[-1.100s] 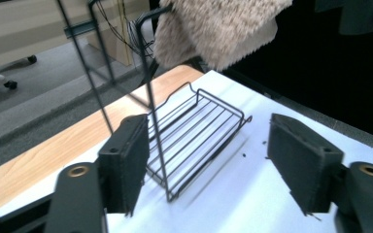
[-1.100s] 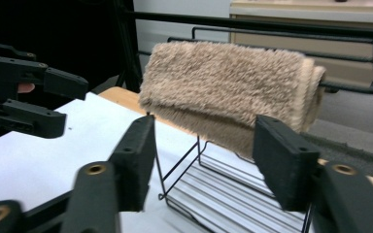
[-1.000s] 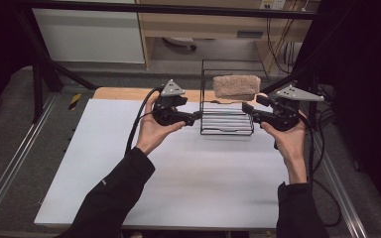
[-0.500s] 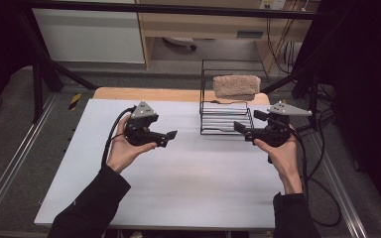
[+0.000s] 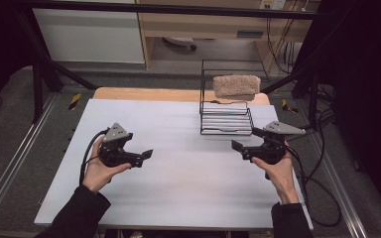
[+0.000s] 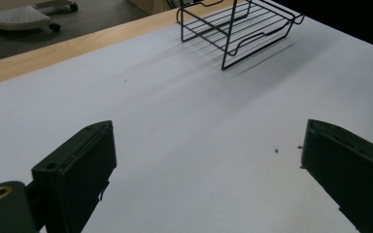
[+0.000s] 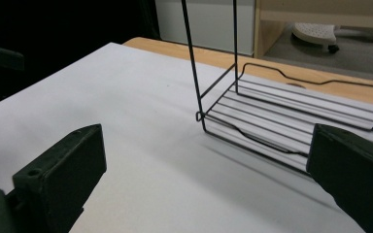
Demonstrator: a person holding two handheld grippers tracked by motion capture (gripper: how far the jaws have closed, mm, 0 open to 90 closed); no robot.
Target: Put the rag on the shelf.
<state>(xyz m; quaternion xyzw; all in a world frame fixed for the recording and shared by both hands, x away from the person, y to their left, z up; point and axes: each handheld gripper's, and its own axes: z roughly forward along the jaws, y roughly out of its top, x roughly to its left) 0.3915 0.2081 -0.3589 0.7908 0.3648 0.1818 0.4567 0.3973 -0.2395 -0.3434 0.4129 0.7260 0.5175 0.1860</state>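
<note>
The black wire rack (image 5: 225, 118) is standing at the upper right of the white table top (image 5: 178, 188) in the high view, close to the far edge, with a beige folded towel (image 5: 236, 86) resting on its upper tier and the lower shelf bare. Both grippers are sitting well short of it, toward the lower half of the frame, one either side.

The right gripper (image 5: 238, 148) is the nearer one by a good margin: it is hovering just below and to the right of the rack's lower right corner, jaws pointing left across the picture. In the right gripper view the rack (image 7: 291, 121) is lying ahead and to the right of the jaws, its front rail running across the frame, its upright wires rising out of the top.

The left gripper (image 5: 146, 154) is sitting far to the lower left, well apart from the rack, pointing right. In the left gripper view the rack (image 6: 238, 24) is showing small at the upper middle of the frame.

Both pairs of jaws have just been opening and are standing wide with nothing between them, only bare table top.

Judging from this, any move back to the rack is falling to the right hand first, going up and a little left in the high view.
</note>
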